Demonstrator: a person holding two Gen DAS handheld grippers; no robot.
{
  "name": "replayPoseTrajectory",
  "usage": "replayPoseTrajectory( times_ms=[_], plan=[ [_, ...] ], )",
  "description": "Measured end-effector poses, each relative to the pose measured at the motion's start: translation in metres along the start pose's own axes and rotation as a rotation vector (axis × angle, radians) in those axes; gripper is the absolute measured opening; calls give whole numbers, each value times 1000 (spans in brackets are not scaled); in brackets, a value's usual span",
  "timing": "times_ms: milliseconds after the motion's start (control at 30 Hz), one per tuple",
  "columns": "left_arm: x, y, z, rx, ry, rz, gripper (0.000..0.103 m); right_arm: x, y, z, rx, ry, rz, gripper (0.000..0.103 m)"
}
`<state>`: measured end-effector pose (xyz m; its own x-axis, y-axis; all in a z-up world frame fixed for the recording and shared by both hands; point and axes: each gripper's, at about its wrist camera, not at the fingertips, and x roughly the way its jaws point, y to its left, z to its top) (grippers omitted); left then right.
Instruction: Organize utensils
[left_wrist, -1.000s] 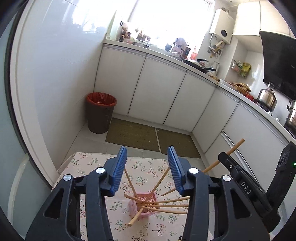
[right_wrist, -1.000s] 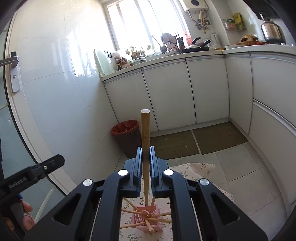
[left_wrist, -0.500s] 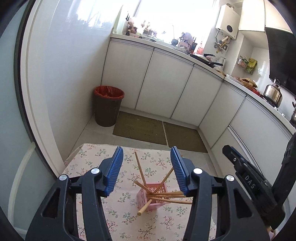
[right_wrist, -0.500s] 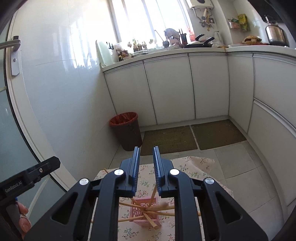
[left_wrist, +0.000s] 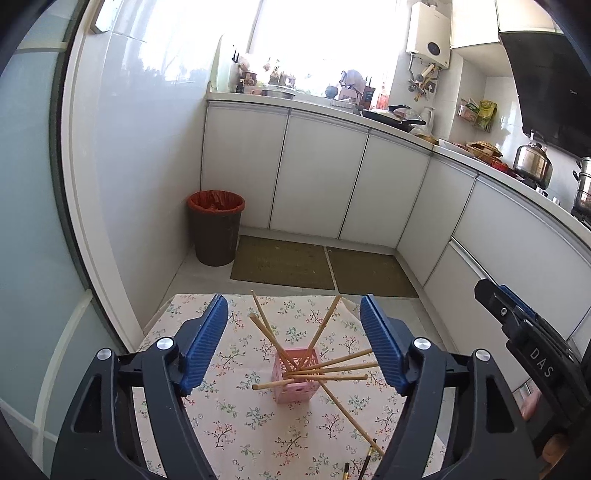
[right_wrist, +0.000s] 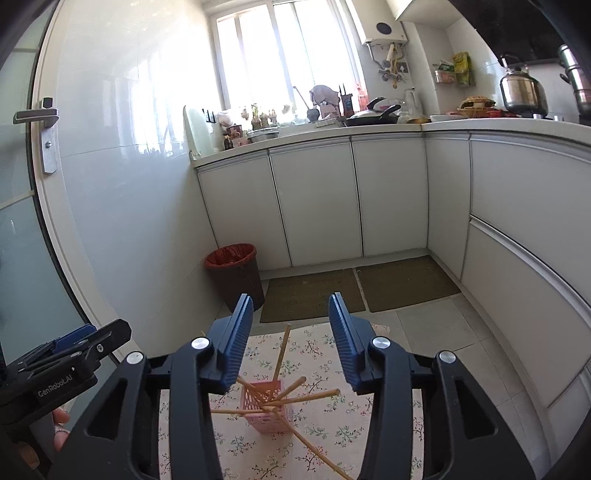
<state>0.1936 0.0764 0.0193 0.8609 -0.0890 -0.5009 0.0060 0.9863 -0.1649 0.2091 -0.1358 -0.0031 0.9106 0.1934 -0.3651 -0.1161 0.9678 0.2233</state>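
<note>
Chopsticks (left_wrist: 328, 365) mostly in the pink basket (left_wrist: 295, 376) at counter (left_wrist: 236, 432) centre, fanned out. Left claw (left_wrist: 293, 343) and right claw (right_wrist: 291, 341) both spread wide, empty. Dark sticks (left_wrist: 364, 461) at 5 o'clock probably left to load.

Chopsticks (left_wrist: 332, 367) in holder (left_wrist: 295, 386) on table (left_wrist: 258, 435)

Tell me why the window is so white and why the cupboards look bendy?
Left wrist view: sunlight floods the window until it turns plain white, and glare streaks the wall tiles; the fisheye lens curves the straight cupboards. Right wrist view: the window is washed out too, the cupboards bow, yet the pink holder and chopsticks look sharp.
</note>
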Motion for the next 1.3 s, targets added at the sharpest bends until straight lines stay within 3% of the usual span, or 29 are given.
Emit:
replayPoseTrajectory(
  times_ms=[100,233,433,567,700,900,933,967,1000,1100,1300],
  plan=[
    [-9,-1,-4,4,-3,8,75,-9,-5,-6,-13,18,2,49],
    [-19,8,-14,-25,-22,22,86,-2,-11,-37,-99,129,53,76],
    [-11,35,-61,-43,46,67,92,47,-21,-129,-365,348,0,77],
    [10,48,-84,-24,107,121,92,87,-20,-173,-448,420,-32,77],
    [20,61,-90,-38,137,129,92,123,-9,-200,-569,470,-65,76],
    [24,66,-92,-29,147,132,92,166,13,-220,-697,549,-36,76],
    [24,65,-92,-26,147,133,92,172,17,-223,-706,548,-36,73],
    [24,65,-92,-20,145,135,92,177,19,-227,-704,549,-30,37],
    [24,64,-92,-15,141,138,92,180,18,-226,-681,576,-21,11],
    [19,65,-91,-12,123,147,92,150,16,-208,-601,504,26,7],
    [20,71,-93,-48,145,120,92,38,-8,-161,-443,334,88,7]
  ],
)
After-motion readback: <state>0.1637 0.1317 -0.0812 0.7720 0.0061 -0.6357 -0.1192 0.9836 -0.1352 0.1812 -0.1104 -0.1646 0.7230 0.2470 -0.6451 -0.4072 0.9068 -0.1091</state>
